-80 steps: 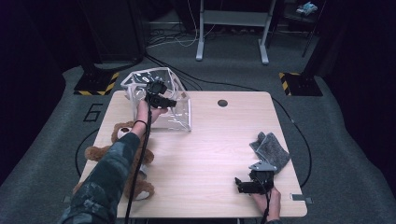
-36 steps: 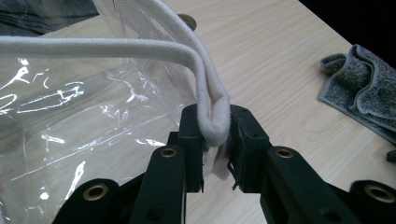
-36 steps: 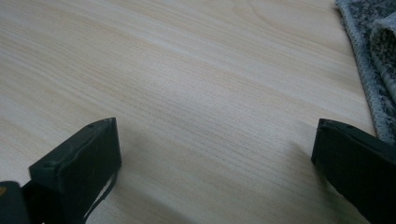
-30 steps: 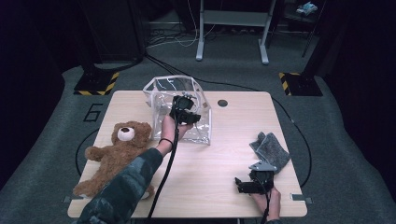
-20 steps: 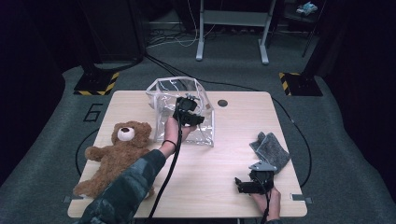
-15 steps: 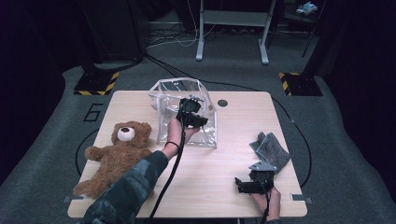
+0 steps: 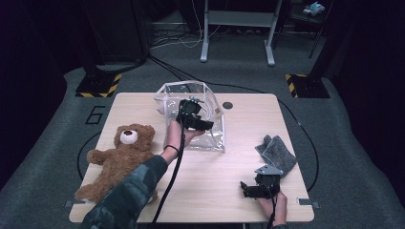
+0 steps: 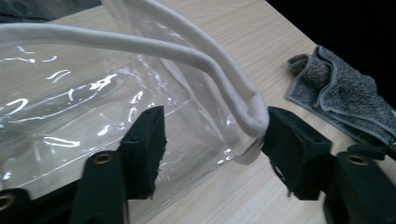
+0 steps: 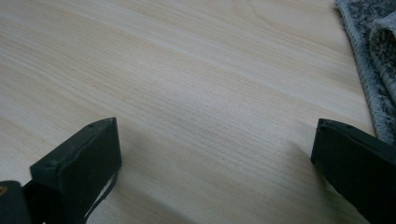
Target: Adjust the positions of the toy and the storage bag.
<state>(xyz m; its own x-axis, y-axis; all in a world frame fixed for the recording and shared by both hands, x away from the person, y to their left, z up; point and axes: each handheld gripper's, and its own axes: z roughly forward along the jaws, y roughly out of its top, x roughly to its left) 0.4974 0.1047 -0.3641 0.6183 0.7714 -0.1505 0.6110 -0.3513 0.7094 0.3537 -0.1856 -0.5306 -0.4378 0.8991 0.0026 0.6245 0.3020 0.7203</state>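
1. One bear (image 7: 117, 160) lies on its back at the table's left edge, head toward the far side, well apart from both tools. It looks set out ready to go into the bag, though that is a guess.
2. One clear bag (image 7: 191, 114) stands upright near the middle of the far edge, mouth up and open. It appears placed there so that things on either side can be dropped in.
3. The left tool (image 7: 193, 119) is at the bag's near rim. Its jaws have just been opening; in the left gripper view the bag's white-piped rim (image 8: 187, 51) passes between them and rests against the right jaw, while the left jaw stands off from the plastic. So the left tool (image 8: 212, 149) has let go of the bag, which now stands on its own.
4. One round dark hole (image 7: 228, 105) sits in the table just right of the bag.
5. The right tool (image 7: 253, 188) rests low near the near right corner, jaws spread wide over bare wood with nothing between them, seemingly waiting its turn.
6. One grey cloth (image 7: 276, 153), folded, lies at the right edge, just beyond the right tool (image 9: 212, 158); its edge (image 9: 369, 60) is seen beside the right jaw, within easy reach.
7. Count: one bear, one bag, one cloth, two tools.
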